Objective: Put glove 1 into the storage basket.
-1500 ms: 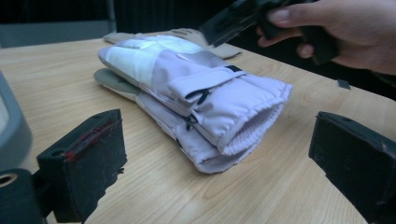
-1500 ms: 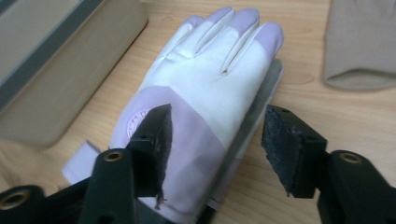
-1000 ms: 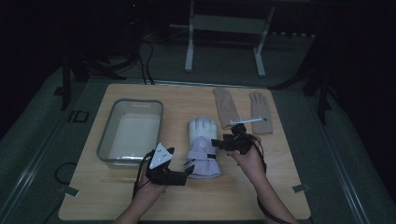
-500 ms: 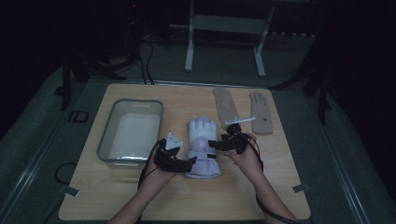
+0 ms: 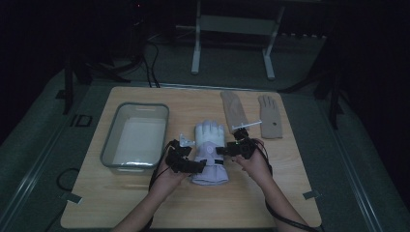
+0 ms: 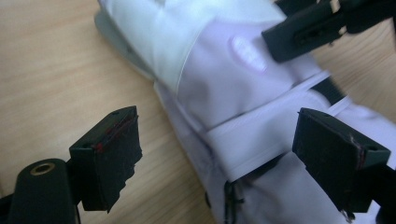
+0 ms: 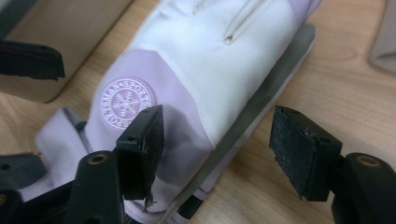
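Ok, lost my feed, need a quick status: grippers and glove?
Left gripper open, straddling the white ski glove at its cuff. Right gripper open over the glove's edge. Glove flat on table. Nothing in the way.

3 gloves: 1 white/lilac (image 5: 209, 145), 2 tan (image 5: 234, 110); 1 bin (image 5: 135, 137); 2 grippers (image 5: 193, 165).

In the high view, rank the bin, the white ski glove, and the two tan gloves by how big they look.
1. Bin, clearly largest.
2. White ski glove, partly covered by the grippers.
3. Long tan glove.
4. Short tan glove.
The tan gloves lie farther from the camera, so their true sizes against the ski glove are unsure.
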